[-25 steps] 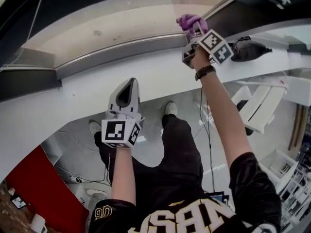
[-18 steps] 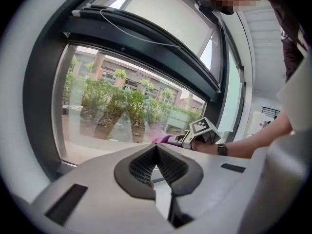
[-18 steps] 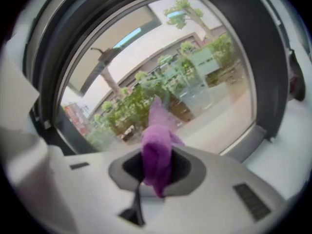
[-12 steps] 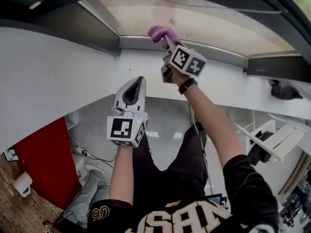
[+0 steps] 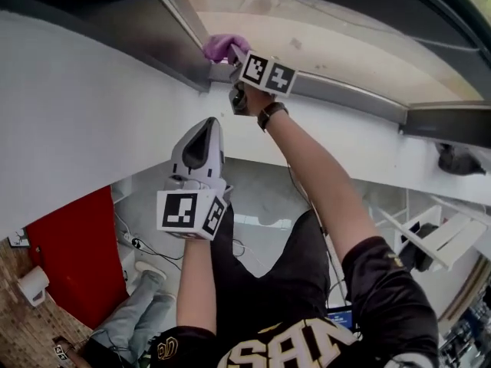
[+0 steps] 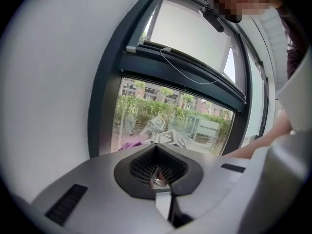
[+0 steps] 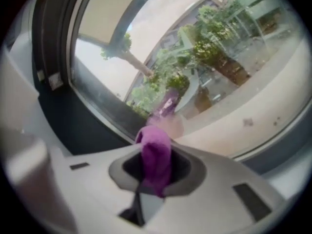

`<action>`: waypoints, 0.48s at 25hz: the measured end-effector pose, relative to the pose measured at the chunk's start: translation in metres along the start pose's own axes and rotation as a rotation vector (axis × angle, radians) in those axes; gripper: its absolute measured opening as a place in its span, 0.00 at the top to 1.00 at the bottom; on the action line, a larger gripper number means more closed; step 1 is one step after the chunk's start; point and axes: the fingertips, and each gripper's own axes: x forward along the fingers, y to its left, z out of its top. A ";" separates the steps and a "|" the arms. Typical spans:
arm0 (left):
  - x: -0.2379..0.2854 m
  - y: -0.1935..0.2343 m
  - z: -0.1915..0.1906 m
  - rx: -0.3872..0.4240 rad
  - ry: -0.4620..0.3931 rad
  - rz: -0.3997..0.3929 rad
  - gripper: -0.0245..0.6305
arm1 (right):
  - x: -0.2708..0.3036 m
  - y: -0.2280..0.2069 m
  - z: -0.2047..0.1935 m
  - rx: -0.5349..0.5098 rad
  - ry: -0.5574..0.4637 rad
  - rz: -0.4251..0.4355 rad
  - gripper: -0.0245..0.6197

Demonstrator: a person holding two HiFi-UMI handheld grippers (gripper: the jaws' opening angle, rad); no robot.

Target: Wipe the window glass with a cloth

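Nearest the head camera, the left tool (image 5: 204,138) is held up in front of the white wall (image 5: 77,90) below the window, well apart from the cloth and short of the pane. In its own view the left tool (image 6: 157,165) has its jaws closed together with nothing gripped between them.

Further out, the right arm, with a dark watch (image 5: 270,114) on the wrist, reaches past the left tool to the window. The right tool (image 5: 232,54) is clamped on a purple cloth (image 5: 219,47); in the right gripper view the right tool (image 7: 156,168) has the cloth (image 7: 155,151) bunched between its jaws, sticking out ahead of their tips.

The cloth's free end is at the window glass (image 5: 337,37), in the lower left corner of the pane, just beside the dark window frame (image 5: 180,31). From the left gripper view the cloth (image 6: 127,143) shows at that same corner of the glass (image 6: 170,113). On the pane (image 7: 243,77) a blurred purple reflection (image 7: 168,104) sits right above the cloth

Beyond the glass are green shrubs and buildings
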 end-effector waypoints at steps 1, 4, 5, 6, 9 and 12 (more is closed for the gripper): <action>0.009 -0.017 -0.006 -0.022 -0.003 -0.013 0.94 | -0.019 -0.021 0.009 0.046 -0.013 -0.007 0.84; 0.043 -0.090 -0.028 -0.057 0.005 -0.110 0.94 | -0.098 -0.103 0.048 0.118 -0.090 -0.086 0.84; 0.053 -0.120 -0.035 -0.064 0.007 -0.157 0.94 | -0.129 -0.134 0.063 0.112 -0.120 -0.127 0.84; 0.062 -0.150 -0.041 -0.068 0.009 -0.203 0.94 | -0.161 -0.166 0.078 0.108 -0.149 -0.165 0.84; 0.087 -0.236 -0.063 -0.062 0.022 -0.313 0.94 | -0.261 -0.259 0.122 0.144 -0.244 -0.277 0.84; 0.104 -0.307 -0.085 -0.050 0.044 -0.393 0.94 | -0.355 -0.349 0.165 0.208 -0.365 -0.410 0.84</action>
